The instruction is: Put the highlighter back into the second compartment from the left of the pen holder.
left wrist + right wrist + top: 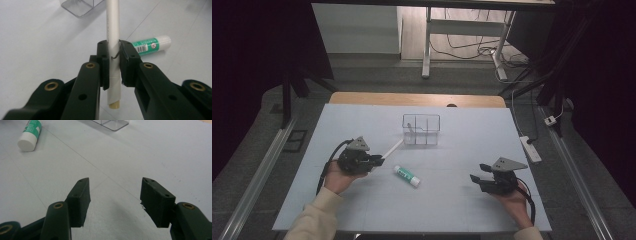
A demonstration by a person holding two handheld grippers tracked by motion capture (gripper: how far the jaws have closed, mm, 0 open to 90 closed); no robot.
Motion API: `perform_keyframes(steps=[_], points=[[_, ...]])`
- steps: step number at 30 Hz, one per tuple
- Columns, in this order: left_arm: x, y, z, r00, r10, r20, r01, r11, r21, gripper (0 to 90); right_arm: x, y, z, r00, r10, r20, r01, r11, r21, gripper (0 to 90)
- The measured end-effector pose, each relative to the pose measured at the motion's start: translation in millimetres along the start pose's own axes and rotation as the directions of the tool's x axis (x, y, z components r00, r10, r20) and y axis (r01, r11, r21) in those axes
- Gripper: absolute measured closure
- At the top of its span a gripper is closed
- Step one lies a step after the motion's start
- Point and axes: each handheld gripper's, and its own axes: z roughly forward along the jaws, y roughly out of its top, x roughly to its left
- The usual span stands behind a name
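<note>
1. Left gripper view: the white pen (113,30) stands between my two black jaws, pinched on both sides near its lower end, with a tan tip poking out below the pads. Its long white barrel runs up and away from me toward the top edge.
2. My left gripper (114,66) is clamped tight on that pen; a thin dark wire curls across the barrel where the right pad meets it.
3. In the high view, the pen (392,149) juts out from my left gripper (379,160) and slants up toward the clear box (421,129), its far end close to the box's near left corner. I cannot tell whether it touches.
4. The box is see-through, split into compartments, and sits on the pale blue table (462,200) past the middle.
5. The glue stick (406,176) lies flat on the table just beside my left gripper, toward the centre, with a green label and a white cap. In the left gripper view it (151,45) lies just behind the right jaw, apart from the pen.
6. My right gripper (475,178) rests low over the table at the right, well apart from everything. In the right gripper view its jaws (115,197) stand wide with only bare table between them; the glue stick (30,134) lies far off at the upper left.
</note>
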Motion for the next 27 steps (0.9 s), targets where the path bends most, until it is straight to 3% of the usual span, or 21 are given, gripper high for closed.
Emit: perform_keyframes(steps=[15,27], points=[[-7.9,7.2,-1.2,0.9992,0.004,0.04,0.0,0.9948,-0.102,78.8,4.1,2.1,2.7,0.9998,0.002,-0.019,-0.002,1.0,-0.008,40.3],[-24.6,23.4,16.3,0.9952,0.051,0.084,-0.042,0.9934,-0.106,78.8,10.8,7.2,5.0,0.9991,0.004,-0.041,-0.005,0.999,-0.032,39.8]])
